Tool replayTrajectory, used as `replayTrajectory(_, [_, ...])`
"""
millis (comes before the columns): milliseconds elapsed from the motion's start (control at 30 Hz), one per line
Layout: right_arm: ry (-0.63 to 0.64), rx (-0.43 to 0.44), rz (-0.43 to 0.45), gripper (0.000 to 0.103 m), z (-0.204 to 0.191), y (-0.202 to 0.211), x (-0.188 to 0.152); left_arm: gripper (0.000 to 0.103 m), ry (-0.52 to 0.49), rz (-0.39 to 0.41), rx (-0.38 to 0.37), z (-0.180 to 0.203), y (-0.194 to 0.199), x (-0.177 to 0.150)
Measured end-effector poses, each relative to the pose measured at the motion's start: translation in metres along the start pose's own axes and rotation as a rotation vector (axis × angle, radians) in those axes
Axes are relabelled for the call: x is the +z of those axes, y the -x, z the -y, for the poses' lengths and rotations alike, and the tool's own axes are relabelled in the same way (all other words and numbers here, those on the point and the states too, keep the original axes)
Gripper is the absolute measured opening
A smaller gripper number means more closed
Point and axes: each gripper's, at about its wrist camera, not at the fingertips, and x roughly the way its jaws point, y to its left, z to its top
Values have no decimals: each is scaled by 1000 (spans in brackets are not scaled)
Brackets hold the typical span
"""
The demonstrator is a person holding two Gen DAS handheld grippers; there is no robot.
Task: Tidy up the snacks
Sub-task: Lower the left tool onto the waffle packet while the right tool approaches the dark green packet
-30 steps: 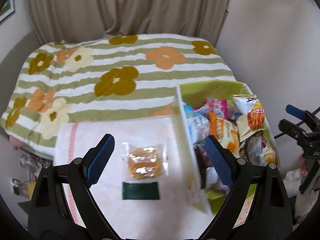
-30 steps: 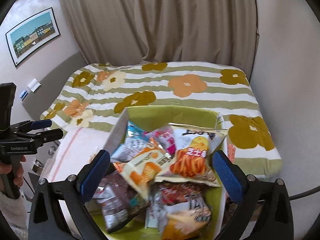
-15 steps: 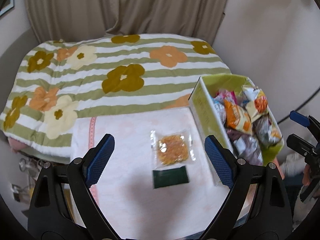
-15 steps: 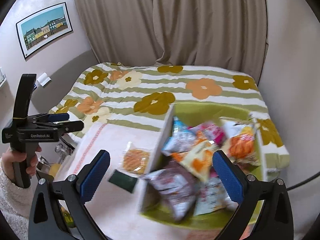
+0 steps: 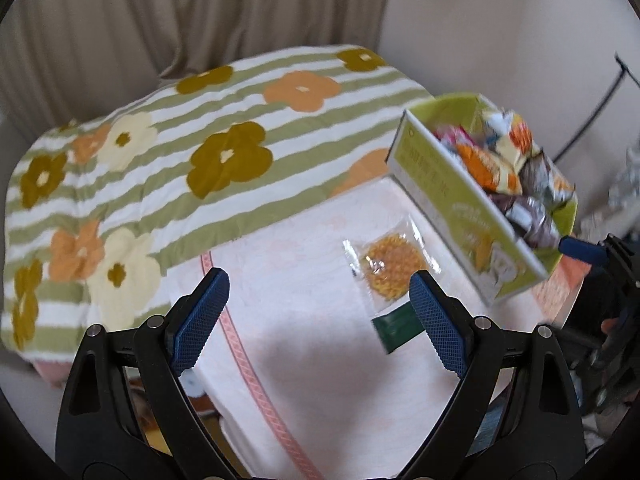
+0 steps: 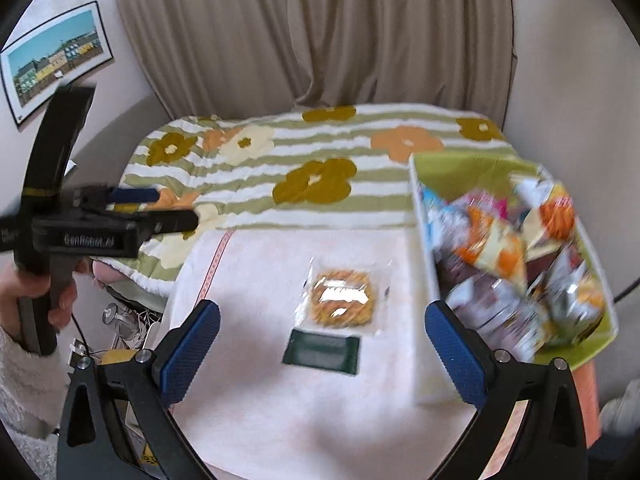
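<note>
Both tongs, left (image 5: 316,316) and right (image 6: 322,352), wide open and empty, have swung from the green cardboard snack box (image 6: 424,280) toward the clear-wrapped golden cracker packet (image 6: 342,300), likely the next pick.

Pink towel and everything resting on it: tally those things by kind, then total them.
Clear packet holding a golden cracker: 1
Small dark green packet: 1
Green box full of snack bags: 1
Total on the pink towel: 3
</note>
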Motion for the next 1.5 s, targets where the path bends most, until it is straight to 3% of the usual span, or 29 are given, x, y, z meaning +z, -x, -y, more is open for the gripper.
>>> replayTrajectory(133, [-37, -41, -60, 102, -13, -25, -21, 91, -114, -42, -41, 6, -27, 7])
replayTrajectory(400, [-73, -104, -180, 102, -9, -68, -65, 91, -419, -169, -184, 61, -114, 11])
replayTrajectory(533, [-125, -111, -213, 102, 2, -88, -76, 91, -530, -247, -192, 88, -160, 6])
replayTrajectory(700, [-144, -140, -237, 102, 10, -107, -85, 91, -654, -288, -173, 113, -200, -1])
replayTrajectory(1067, [-216, -133, -252, 102, 21, -127, -97, 91, -731, -332, -204, 132, -227, -4])
replayTrajectory(1233, [-226, -135, -250, 102, 22, -127, -95, 91, -795, -330, -170, 139, -231, -10])
replayTrajectory(1500, [-256, -159, -216, 102, 21, -131, -90, 89, -788, -311, -177, 134, -234, -11])
